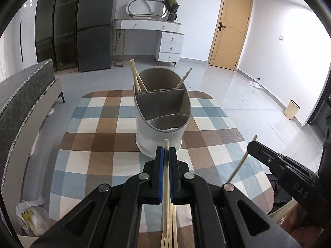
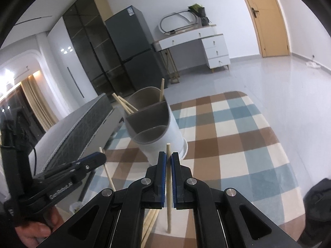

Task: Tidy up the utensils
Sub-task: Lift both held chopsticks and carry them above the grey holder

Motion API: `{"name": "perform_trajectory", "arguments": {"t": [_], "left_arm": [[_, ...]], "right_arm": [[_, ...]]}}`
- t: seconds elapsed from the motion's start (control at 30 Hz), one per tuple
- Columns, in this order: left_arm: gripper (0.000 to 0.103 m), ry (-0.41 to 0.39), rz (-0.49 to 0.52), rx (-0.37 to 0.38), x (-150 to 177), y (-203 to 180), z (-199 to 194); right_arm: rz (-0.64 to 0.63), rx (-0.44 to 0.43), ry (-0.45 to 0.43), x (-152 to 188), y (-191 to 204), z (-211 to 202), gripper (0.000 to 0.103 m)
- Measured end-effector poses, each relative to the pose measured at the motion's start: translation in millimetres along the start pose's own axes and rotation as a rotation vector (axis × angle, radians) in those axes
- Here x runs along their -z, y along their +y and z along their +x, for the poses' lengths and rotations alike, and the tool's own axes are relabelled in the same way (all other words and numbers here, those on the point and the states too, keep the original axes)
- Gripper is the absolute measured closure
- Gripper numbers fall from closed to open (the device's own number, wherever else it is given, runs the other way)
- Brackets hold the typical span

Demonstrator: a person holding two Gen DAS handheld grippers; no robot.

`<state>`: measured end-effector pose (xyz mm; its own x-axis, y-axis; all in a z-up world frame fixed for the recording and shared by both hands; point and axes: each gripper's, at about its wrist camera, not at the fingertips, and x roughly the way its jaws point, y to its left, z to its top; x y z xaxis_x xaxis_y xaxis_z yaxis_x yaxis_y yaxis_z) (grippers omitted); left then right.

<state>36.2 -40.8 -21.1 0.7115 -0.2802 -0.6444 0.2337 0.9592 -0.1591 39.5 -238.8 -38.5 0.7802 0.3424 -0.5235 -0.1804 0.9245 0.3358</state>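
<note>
Checkered tablecloth (image 1: pixel 99 144); both grippers clamp chopsticks, lower ends hidden.

A lived-in home, an open room that served for both living and dining. A tall dark fridge (image 1: pixel 94 24) stood against the far wall beside dark glass-fronted cabinets (image 1: pixel 55 26). Next to them was a white dressing table (image 1: pixel 163 35) with drawers and an oval mirror (image 1: pixel 144 8) on top. A wooden door (image 1: pixel 229 26) with a lever handle was shut in the right wall. The floor (image 1: pixel 238 95) was pale glossy tile. A padded bench (image 1: pixel 24 95) sat by a table under a checked cloth (image 1: pixel 99 128); a small bin (image 1: pixel 291 108) stood by the wall.
</note>
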Motion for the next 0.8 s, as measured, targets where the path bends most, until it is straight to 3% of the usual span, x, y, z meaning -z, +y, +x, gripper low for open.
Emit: {"name": "perform_trajectory", "arguments": {"t": [0.5, 0.8], "left_arm": [[0.103, 0.006, 0.045, 0.047, -9, -10, -17], [0.103, -0.024, 0.028, 0.072, -44, -8, -31]], "right_arm": [[-0.015, 0.014, -0.036, 0, 8, -16, 0.099], [-0.044, 0.002, -0.098, -27, 14, -27, 0.099]]}}
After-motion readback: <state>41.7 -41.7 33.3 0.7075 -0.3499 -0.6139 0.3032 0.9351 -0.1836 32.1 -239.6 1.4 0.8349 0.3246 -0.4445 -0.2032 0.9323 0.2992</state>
